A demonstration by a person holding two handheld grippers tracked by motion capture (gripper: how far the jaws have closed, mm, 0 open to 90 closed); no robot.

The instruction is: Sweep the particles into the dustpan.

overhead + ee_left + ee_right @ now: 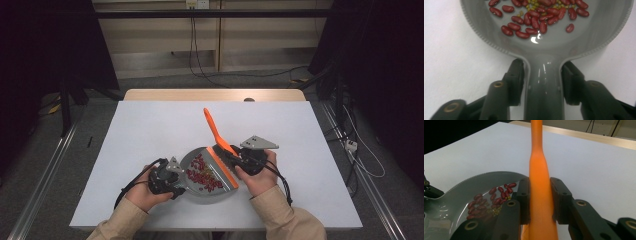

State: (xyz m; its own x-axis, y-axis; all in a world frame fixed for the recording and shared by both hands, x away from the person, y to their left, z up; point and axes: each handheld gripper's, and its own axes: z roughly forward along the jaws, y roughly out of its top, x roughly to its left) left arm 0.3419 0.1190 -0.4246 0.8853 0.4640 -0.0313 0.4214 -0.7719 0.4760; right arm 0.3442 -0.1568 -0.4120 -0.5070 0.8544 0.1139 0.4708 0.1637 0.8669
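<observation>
Near the table's front edge: grey dustpan, holding red kidney beans and small yellow grains, steadied by left gripper clamped on its handle. Right gripper grips orange brush handle; bristle edge rests at pan mouth, likely sweeping beans in.

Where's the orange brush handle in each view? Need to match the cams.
High view: orange brush handle rises from table centre, up-left of the right gripper.
Left gripper view: not in it.
Right gripper view: upright at centre, clamped between the jaws.
Shared landmark: grey dustpan of red beans.
</observation>
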